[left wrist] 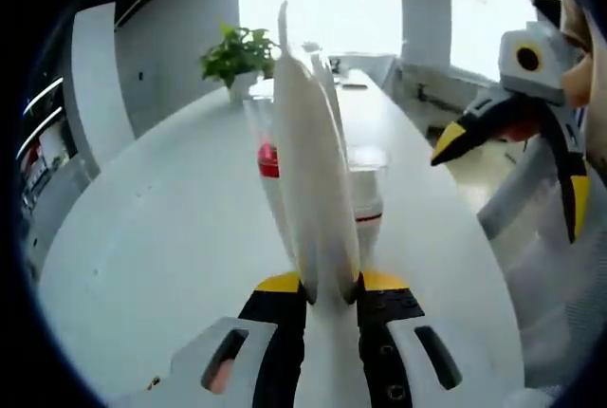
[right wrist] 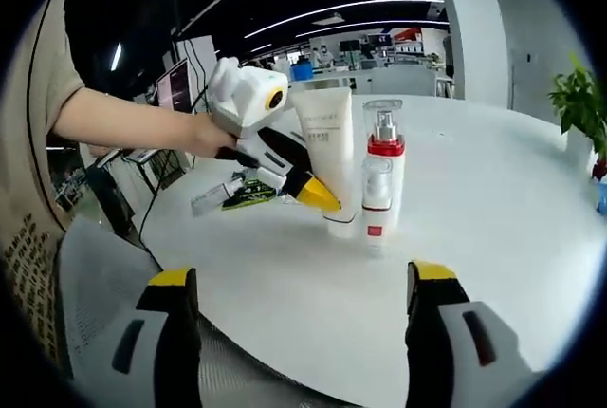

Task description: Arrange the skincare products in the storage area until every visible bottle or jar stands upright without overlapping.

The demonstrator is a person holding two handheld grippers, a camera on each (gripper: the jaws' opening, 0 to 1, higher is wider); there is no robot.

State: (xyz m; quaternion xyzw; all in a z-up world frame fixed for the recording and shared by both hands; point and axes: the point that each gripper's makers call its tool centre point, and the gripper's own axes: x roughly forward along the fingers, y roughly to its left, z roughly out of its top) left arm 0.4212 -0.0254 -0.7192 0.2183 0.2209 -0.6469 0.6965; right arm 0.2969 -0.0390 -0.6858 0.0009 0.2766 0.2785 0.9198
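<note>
In the right gripper view, the white table (right wrist: 493, 228) lies bare from the wide-set jaws up to the cream tube (right wrist: 324, 157) and pump bottle (right wrist: 379, 176) at 12 o'clock. The left gripper (right wrist: 321, 201), clamped on the tube, blocks the 10 o'clock side. A potted plant (right wrist: 580, 104) stands at 3 o'clock.

Bright daylight, heavy fisheye bend.
Windows (left wrist: 322, 0) were blown out white in the left gripper view; the tube (left wrist: 313, 171) up close was soft. Ceiling strips (right wrist: 360, 11) lit the right gripper view, table (right wrist: 493, 199) edges curving.
</note>
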